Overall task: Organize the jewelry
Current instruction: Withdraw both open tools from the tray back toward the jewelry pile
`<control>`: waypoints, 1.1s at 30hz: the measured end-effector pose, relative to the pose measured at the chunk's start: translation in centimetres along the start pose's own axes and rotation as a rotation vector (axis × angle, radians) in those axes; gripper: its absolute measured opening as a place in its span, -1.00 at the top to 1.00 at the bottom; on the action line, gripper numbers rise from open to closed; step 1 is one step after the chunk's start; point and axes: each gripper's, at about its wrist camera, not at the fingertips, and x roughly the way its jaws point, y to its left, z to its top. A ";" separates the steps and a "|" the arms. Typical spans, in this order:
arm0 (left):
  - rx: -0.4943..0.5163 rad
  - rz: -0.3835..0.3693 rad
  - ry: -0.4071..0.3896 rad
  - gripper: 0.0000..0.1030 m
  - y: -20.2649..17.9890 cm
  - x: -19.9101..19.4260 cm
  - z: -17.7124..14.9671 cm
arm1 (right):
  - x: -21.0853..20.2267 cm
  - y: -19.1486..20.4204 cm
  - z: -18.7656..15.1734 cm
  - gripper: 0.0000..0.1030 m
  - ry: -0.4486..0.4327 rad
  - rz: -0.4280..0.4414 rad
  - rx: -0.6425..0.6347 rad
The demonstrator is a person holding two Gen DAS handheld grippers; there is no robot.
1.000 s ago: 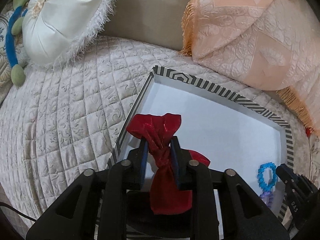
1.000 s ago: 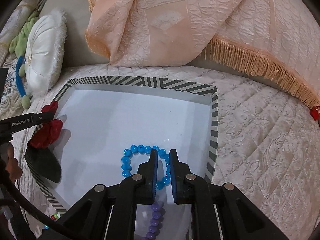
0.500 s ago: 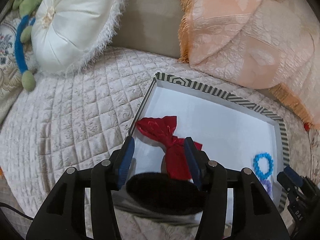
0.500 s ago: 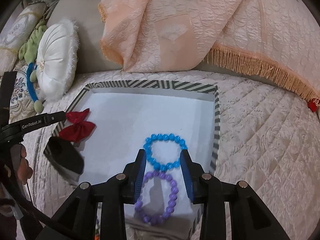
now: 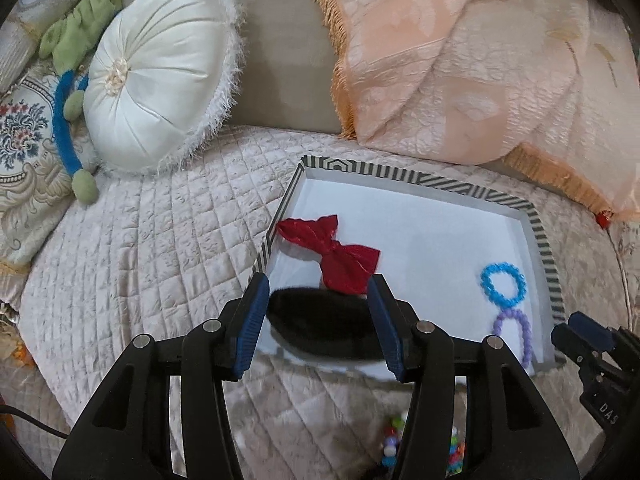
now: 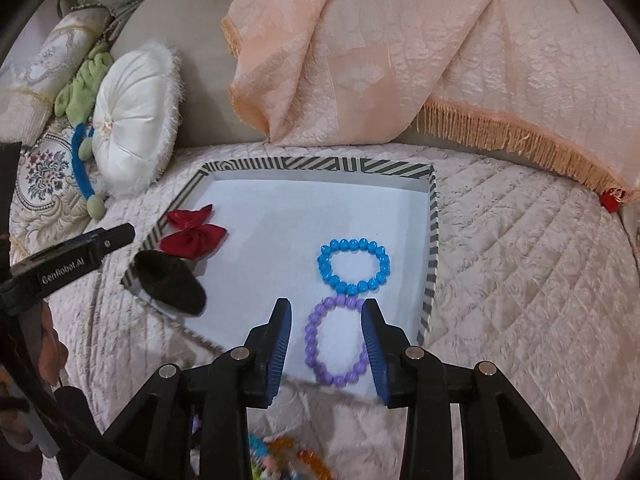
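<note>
A shallow white tray with a striped rim [image 5: 424,179] [image 6: 316,165] lies on the quilted bed. In it lie a red bow [image 5: 334,254] [image 6: 192,232], a black fuzzy oval piece [image 5: 320,320] [image 6: 170,282], a blue bead bracelet [image 5: 503,283] [image 6: 354,266] and a purple bead bracelet [image 5: 516,330] [image 6: 336,342]. My left gripper [image 5: 318,322] is open and empty, above the tray's near left edge, over the black piece. My right gripper [image 6: 326,350] is open and empty, its jaws either side of the purple bracelet.
A white round cushion [image 5: 156,96] [image 6: 134,142] and a green and blue plush toy [image 5: 70,92] lie at the far left. A peach fringed blanket [image 5: 472,56] [image 6: 400,52] covers the pillows behind the tray. Colourful beads [image 5: 452,452] [image 6: 280,460] lie on the quilt near me.
Both grippers opened and pulled back. The left let go of the red bow, which now lies in the tray. The right let go of the blue bracelet, now lying beside the purple one.
</note>
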 end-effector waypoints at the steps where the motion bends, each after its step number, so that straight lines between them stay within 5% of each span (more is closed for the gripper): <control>1: 0.004 0.001 -0.005 0.01 -0.2 -0.4 -0.3 | -0.4 0.1 -0.3 0.32 -0.004 -0.001 0.001; 14: 0.023 -0.028 -0.057 0.01 -1.1 -6.6 -4.8 | -5.8 1.9 -3.9 0.27 -0.058 0.004 0.027; 33: 0.042 -0.066 -0.047 0.01 -1.8 -10.6 -9.6 | -10.2 3.1 -7.1 0.12 -0.080 -0.031 0.000</control>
